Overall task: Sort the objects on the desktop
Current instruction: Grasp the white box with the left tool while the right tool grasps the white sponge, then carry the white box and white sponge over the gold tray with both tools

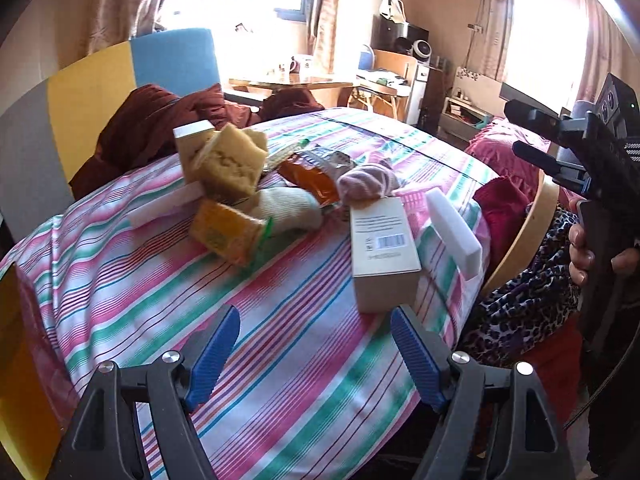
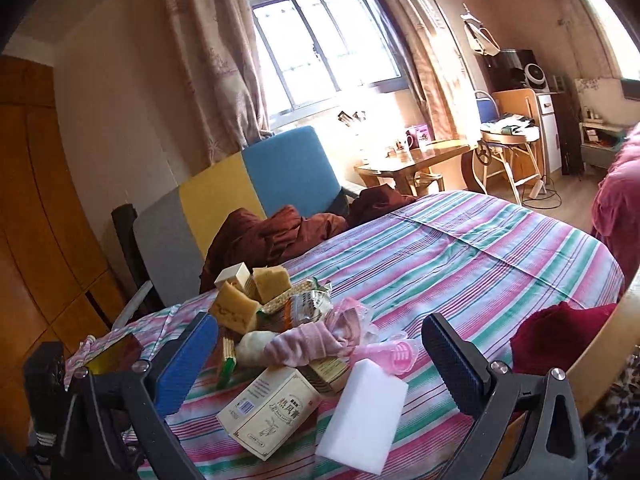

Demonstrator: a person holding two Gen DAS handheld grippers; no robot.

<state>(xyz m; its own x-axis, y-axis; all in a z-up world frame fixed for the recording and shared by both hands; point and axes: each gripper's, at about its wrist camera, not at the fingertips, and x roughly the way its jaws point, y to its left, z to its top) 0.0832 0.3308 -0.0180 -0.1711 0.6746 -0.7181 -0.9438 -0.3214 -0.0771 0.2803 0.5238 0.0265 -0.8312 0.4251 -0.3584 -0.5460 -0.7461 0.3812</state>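
Striped tablecloth (image 2: 480, 264), white sponge (image 2: 362, 416) between wide right fingers (image 2: 452, 364) (left fingers (image 1: 214, 356) wide too)

Ahead of the tongs, striped woven cloth (image 1: 280, 340) covers the worktop. On it lie a matt cardboard box (image 1: 384, 256), a smooth white foam block (image 2: 362, 412), a coarse porous sponge (image 1: 230, 162), knitted socks (image 1: 366, 182) and a glossy orange packet (image 1: 310, 178).

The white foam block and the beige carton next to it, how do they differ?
The white foam block is plain, with no print; the beige carton bears text and a barcode. The block looks soft and spongy, the carton stiff and sharp-edged. The block lies nearer the table's edge, on the carton's right; the carton lies nearer the heap of sponges and socks. Both are oblong, both lie flat on the striped cloth, side by side.
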